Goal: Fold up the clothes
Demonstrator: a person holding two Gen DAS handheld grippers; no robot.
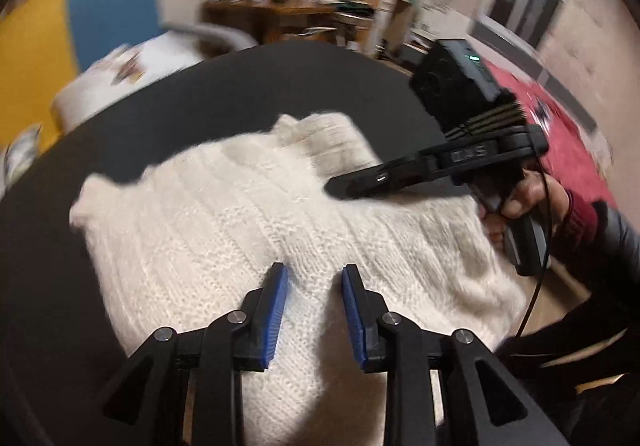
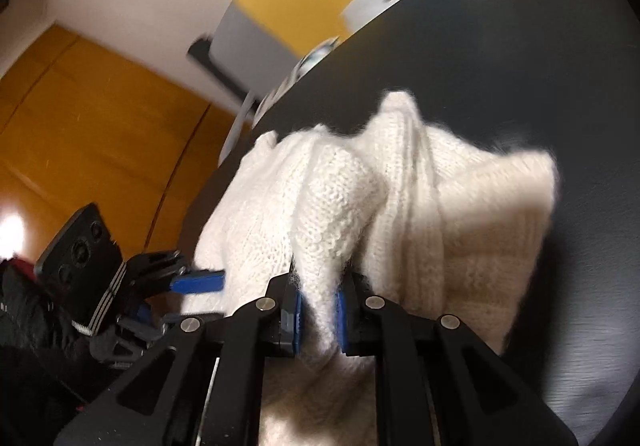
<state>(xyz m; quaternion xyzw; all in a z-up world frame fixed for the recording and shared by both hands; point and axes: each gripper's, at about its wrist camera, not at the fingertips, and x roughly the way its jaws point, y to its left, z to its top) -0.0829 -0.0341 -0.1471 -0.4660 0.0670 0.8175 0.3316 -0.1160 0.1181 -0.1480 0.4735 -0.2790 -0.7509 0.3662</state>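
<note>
Right gripper [image 2: 318,310] was clamped on a fold of the chunky white knit sweater [image 1: 240,214] lying on the dark table [image 1: 200,86], left gripper [image 1: 314,278] apart above it; looked soft, floppy and stretchy, so I'd grab hems.

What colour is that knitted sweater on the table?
The sweater is creamy white, with a ribbed knit; the left wrist view shows it best.
</note>
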